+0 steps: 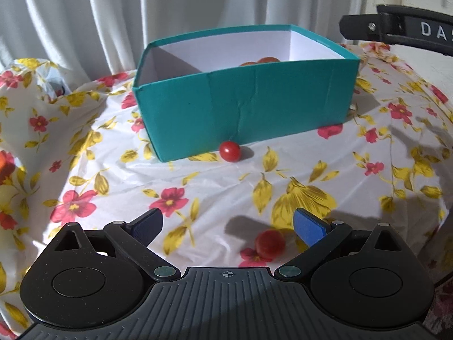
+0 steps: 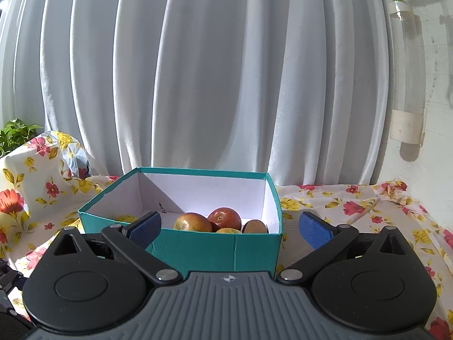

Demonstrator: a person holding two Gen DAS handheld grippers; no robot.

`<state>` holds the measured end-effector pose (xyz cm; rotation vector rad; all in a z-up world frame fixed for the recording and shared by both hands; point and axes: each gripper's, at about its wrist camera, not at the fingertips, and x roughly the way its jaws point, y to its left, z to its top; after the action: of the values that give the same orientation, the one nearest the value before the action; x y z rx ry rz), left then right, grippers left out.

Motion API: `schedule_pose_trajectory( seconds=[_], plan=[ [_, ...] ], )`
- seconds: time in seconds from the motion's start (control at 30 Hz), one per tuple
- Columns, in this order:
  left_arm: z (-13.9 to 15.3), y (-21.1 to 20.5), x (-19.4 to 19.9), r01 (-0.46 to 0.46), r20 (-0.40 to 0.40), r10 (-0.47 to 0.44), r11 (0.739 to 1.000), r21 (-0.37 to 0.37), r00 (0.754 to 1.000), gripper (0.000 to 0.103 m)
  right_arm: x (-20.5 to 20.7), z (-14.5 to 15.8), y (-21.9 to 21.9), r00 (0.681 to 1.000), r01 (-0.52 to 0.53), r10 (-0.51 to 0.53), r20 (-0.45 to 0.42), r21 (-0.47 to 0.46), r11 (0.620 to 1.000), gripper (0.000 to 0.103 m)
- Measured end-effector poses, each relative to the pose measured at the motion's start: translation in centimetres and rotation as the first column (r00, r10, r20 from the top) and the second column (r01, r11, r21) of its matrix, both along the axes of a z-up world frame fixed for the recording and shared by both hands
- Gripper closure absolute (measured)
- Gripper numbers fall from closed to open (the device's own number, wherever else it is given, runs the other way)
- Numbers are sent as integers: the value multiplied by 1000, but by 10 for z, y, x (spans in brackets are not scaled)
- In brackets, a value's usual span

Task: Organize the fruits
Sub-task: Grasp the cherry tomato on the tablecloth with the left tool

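I see the teal box (image 1: 243, 107) standing toward the worktop's far edge, already holding several large fruits (image 2: 223, 216). Two small red fruits are left outside: one (image 1: 230, 151) touching the box's near wall, one (image 1: 269, 243) near the front edge, round and glossy, below my left gripper (image 1: 228, 226). Both grippers' jaws stand apart and empty, the right gripper (image 2: 229, 228) before the box.

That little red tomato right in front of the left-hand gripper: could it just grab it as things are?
Probably yes. The left gripper is open, and the near tomato lies on the tablecloth just by its right finger with nothing between; it sits off-centre, so a small sideways shift seems needed.
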<state>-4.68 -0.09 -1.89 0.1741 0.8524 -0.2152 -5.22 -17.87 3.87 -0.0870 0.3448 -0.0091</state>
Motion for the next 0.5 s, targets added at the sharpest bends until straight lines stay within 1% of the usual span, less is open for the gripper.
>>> schedule_pose_trajectory(
  seconds=[0.13, 0.4, 0.47, 0.5],
  plan=[
    [-9, -7, -5, 18, -14, -17, 1000, 17, 1000, 2, -8, -2, 1, 1000, 15, -15, 5, -10, 1000, 0],
    [-18, -12, -11, 36, -27, -36, 999, 22, 999, 2, -20, -7, 1, 1000, 20, -20, -9, -9, 1000, 0],
    [-20, -13, -10, 38, -32, -37, 999, 21, 999, 7, -23, -7, 2, 1000, 23, -23, -11, -19, 1000, 0],
    [-21, -13, -10, 41, -37, -40, 999, 22, 999, 11, -24, -8, 2, 1000, 23, -23, -14, -23, 999, 0]
  ],
)
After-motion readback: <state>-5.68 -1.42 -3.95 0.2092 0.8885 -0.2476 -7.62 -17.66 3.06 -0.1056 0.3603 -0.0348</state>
